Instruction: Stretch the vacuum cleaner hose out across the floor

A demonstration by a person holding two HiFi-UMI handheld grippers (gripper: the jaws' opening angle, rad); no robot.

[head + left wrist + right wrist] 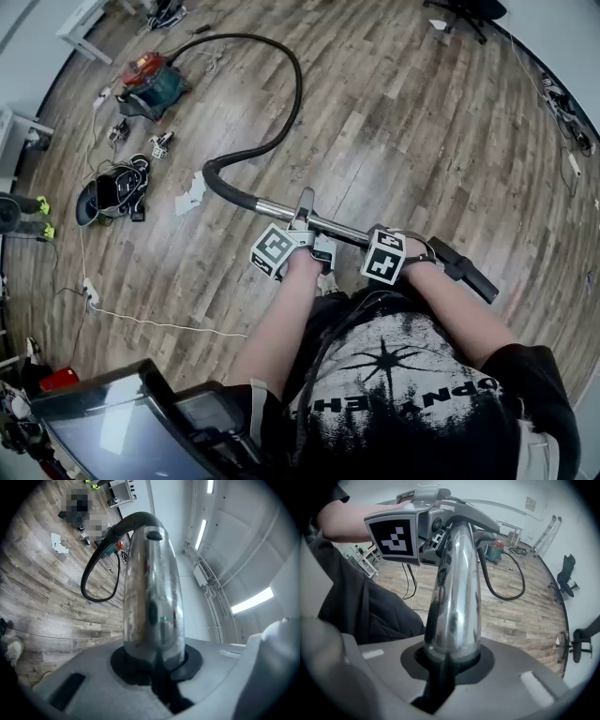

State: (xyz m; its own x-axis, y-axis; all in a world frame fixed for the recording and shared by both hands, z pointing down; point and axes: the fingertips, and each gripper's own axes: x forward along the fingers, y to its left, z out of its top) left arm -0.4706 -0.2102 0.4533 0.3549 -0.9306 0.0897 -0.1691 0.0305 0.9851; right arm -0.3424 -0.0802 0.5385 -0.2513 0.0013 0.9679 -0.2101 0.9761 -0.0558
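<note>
The red and green vacuum cleaner (150,82) stands on the wood floor at the far left. Its black hose (286,94) loops across the floor and rises to a chrome wand tube (281,210) held level in front of me. My left gripper (309,231) is shut on the tube near its middle. My right gripper (398,242) is shut on it further right, just before the black end piece (464,270). In the left gripper view the chrome tube (152,588) runs up from the jaws toward the hose (98,564). The right gripper view shows the tube (454,597), the left gripper's marker cube (396,536) and the vacuum cleaner (496,551).
A black bag with cables (112,192) and a paper scrap (192,194) lie on the floor at the left. A white cord (141,321) runs near my feet. An office chair (464,11) stands at the far right, and a screen (122,427) sits at the bottom left.
</note>
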